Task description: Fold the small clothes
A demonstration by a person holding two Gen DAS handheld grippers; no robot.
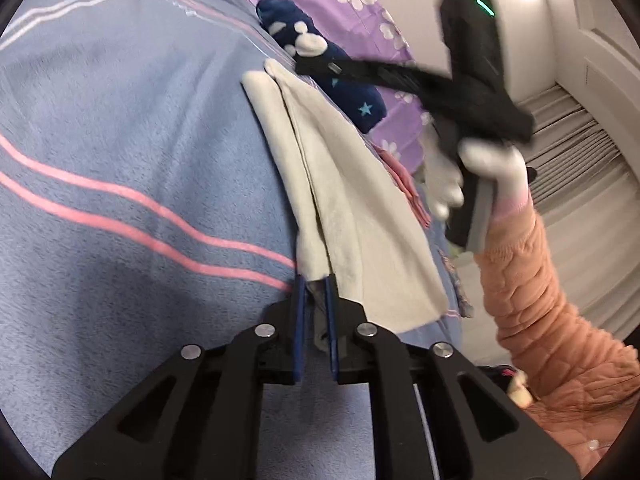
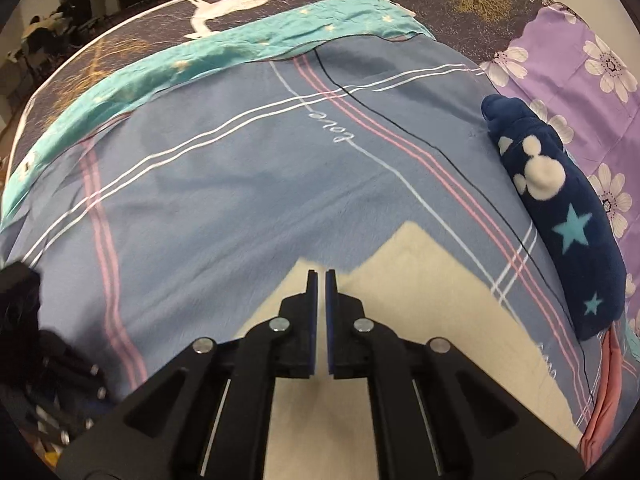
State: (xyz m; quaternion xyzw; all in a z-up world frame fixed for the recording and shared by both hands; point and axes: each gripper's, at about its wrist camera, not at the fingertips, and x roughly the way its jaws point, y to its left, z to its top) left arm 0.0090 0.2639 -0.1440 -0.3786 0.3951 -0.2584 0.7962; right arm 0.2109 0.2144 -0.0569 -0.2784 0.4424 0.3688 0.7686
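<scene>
A cream garment (image 1: 340,208) lies folded lengthwise on the blue striped bedsheet (image 1: 120,140). My left gripper (image 1: 316,280) is shut on the cream garment's near edge, cloth pinched between its blue pads. My right gripper (image 2: 322,276) hovers over the same cream garment (image 2: 420,300) with its jaws nearly closed and nothing between them. The right gripper also shows in the left wrist view (image 1: 420,80), blurred, held by a white-gloved hand above the garment's far side.
A navy fleece garment (image 2: 556,216) with stars and white mouse shapes lies at the sheet's right edge, also in the left wrist view (image 1: 320,60). A purple floral cloth (image 2: 580,80) lies beyond it. A teal cloth (image 2: 200,60) runs along the far edge.
</scene>
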